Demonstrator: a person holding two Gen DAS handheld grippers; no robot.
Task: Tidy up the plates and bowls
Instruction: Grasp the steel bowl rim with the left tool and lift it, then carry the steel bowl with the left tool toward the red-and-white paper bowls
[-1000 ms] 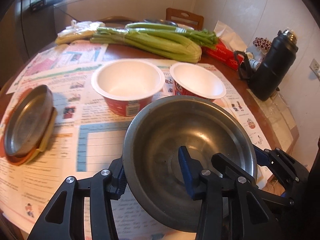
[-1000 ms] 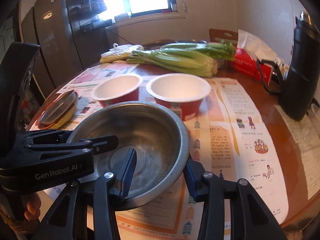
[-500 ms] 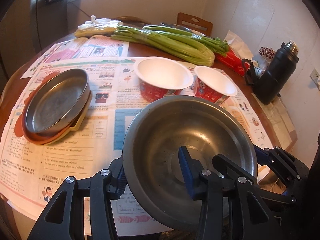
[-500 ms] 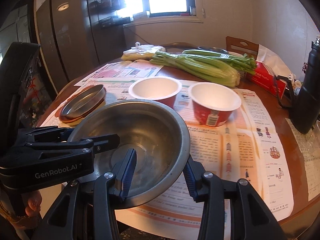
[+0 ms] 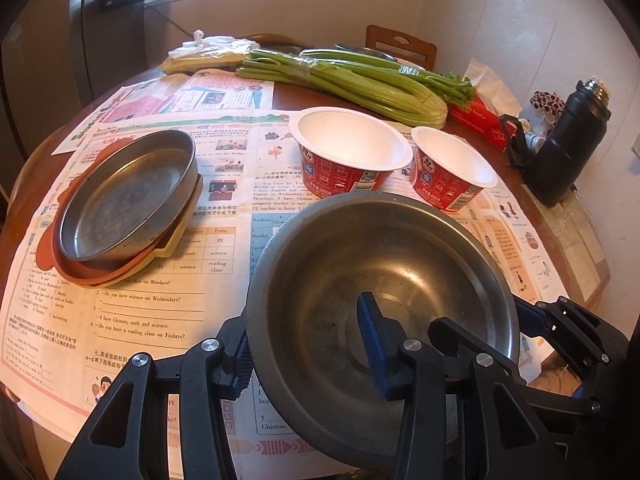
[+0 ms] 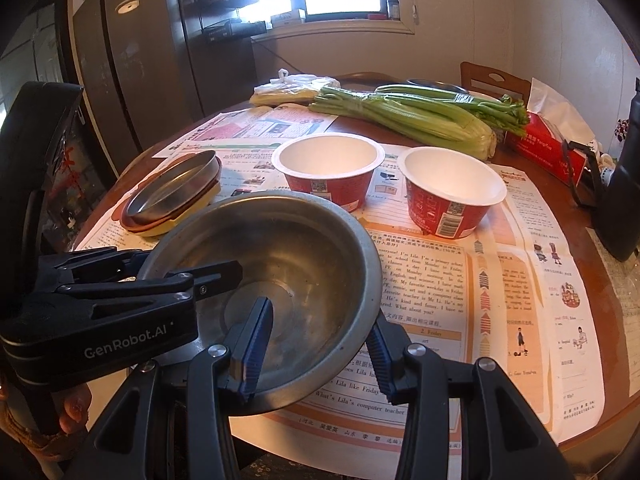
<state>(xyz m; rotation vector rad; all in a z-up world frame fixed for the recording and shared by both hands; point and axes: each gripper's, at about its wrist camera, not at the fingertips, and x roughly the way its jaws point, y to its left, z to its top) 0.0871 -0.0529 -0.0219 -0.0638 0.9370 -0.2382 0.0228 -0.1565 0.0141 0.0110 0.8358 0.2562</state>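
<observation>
Clamping steel bowl [image 5: 384,276] rim from both sides: left hand-held gripper [image 5: 308,344], right hand-held gripper [image 6: 316,344], held above near table [image 6: 600,280] edge. Right view alone shows left unit's body; plate stack [image 5: 128,204] well left, open newspaper [image 5: 140,312] between.

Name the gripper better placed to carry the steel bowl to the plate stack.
Left. Both grippers clamp the steel bowl's rim, but the left gripper holds the side nearer the plate stack; the right gripper would have to reach across the bowl.

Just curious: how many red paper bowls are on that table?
2: the left red bowl and the right red bowl, side by side behind the steel bowl. None visibly hidden.
</observation>
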